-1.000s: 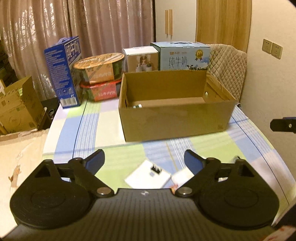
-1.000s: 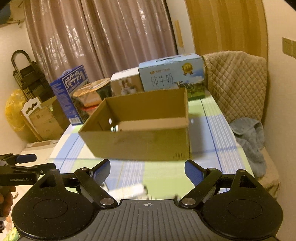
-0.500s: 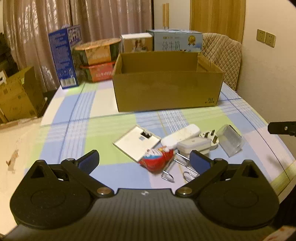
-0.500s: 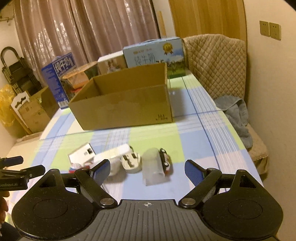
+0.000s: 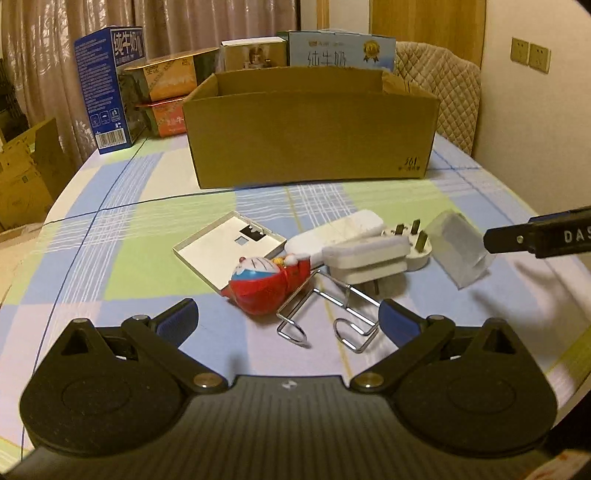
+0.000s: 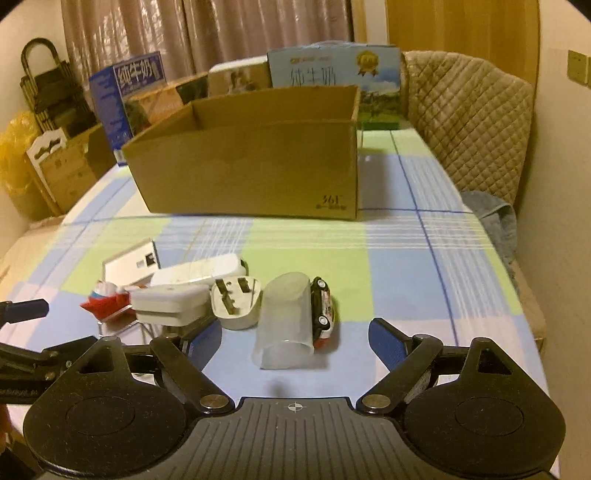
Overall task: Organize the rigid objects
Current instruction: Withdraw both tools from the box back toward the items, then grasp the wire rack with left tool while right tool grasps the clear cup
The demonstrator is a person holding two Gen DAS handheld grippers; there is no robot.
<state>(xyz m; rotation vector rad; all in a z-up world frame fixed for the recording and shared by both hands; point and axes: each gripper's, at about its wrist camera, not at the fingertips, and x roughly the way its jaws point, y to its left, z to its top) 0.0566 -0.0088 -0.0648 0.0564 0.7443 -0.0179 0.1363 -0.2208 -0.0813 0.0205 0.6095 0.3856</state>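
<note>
— Near the bench's front edge: a tight heap of small rigid things, white plug [image 6: 236, 302] touching white adapter [image 6: 168, 304], clear plastic cover [image 6: 284, 321] leaning on toy car [image 6: 322, 310], red cartoon figure [image 5: 266, 278] lying over wire hook rack [image 5: 325, 314]. Open cardboard box [image 5: 310, 125] well behind, at bench centre.

— And the claws?

— Left claw [image 5: 286, 319] spread wide, empty, above the wire rack. Right claw [image 6: 295, 339] also spread, empty, straddling the clear cover.

— Risks?

— Probably snagging: wire loops tucked under the figure and adapter, so lifting one could drag the others. Clear cover looks slick and thin, likely to squirt or flex out of a pinch; toy car apt to roll. Both claws close together, possible clash.

— Surroundings?

— Checked blue-green cloth [image 6: 424, 258] on the bench; milk cartons [image 5: 110, 88] at far side; curtains [image 6: 258, 33] behind; quilted chair [image 6: 469, 122] on the right.
</note>
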